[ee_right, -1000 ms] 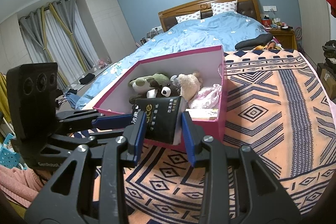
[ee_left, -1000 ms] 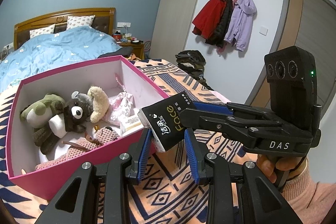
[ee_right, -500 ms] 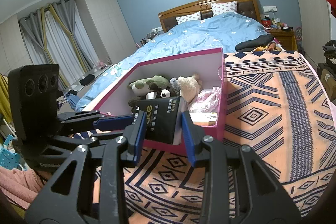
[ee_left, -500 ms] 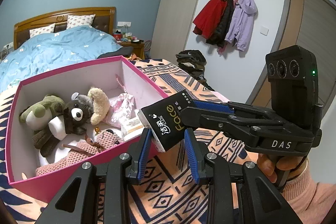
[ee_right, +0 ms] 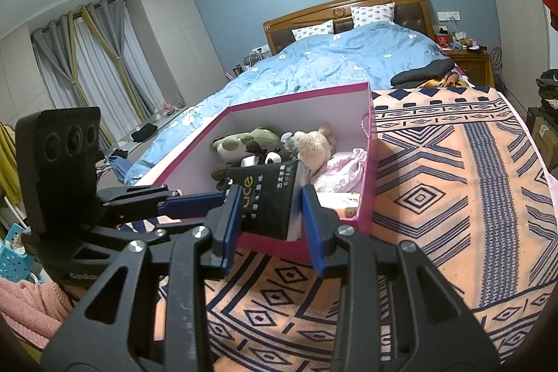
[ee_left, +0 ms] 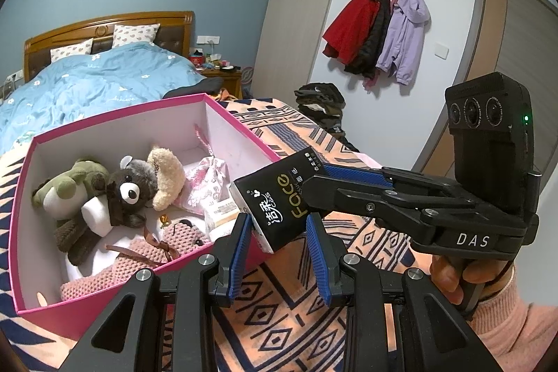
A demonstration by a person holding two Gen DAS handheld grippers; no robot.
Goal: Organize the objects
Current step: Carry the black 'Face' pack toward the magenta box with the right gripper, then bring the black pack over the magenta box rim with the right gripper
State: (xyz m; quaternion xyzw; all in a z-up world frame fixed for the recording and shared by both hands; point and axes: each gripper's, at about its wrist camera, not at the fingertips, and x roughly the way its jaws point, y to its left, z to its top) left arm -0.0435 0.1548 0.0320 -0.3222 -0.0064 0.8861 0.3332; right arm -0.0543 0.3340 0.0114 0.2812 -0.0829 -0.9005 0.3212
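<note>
A black tissue pack (ee_left: pixel 279 197) printed "Face" hangs in the air just above the near right corner of a pink box (ee_left: pixel 244 135). Both grippers hold it from crossing directions: my left gripper (ee_left: pixel 279 253) from below and my right gripper (ee_left: pixel 314 176) from the right. In the right wrist view the pack (ee_right: pixel 268 201) sits between my right gripper's (ee_right: pixel 270 222) blue pads, with the left gripper (ee_right: pixel 195 197) reaching in from the left. The box (ee_right: pixel 369 169) holds a dark bear (ee_left: pixel 129 190), a green plush (ee_left: pixel 69 187), a cream plush (ee_left: pixel 167 176), a pink pouch (ee_left: pixel 205 183) and a pink knitted toy (ee_left: pixel 139 260).
The box lies on a patterned orange and navy blanket (ee_right: pixel 453 197) at the foot of a bed with a blue duvet (ee_right: pixel 348 61). Coats (ee_left: pixel 380 30) hang on the wall, and a clothes pile (ee_left: pixel 321 103) lies beyond the blanket's edge.
Both grippers and the pack have shifted slightly toward the box; the box looks a little lower and nearer in both views. The grip on the pack is the same.
</note>
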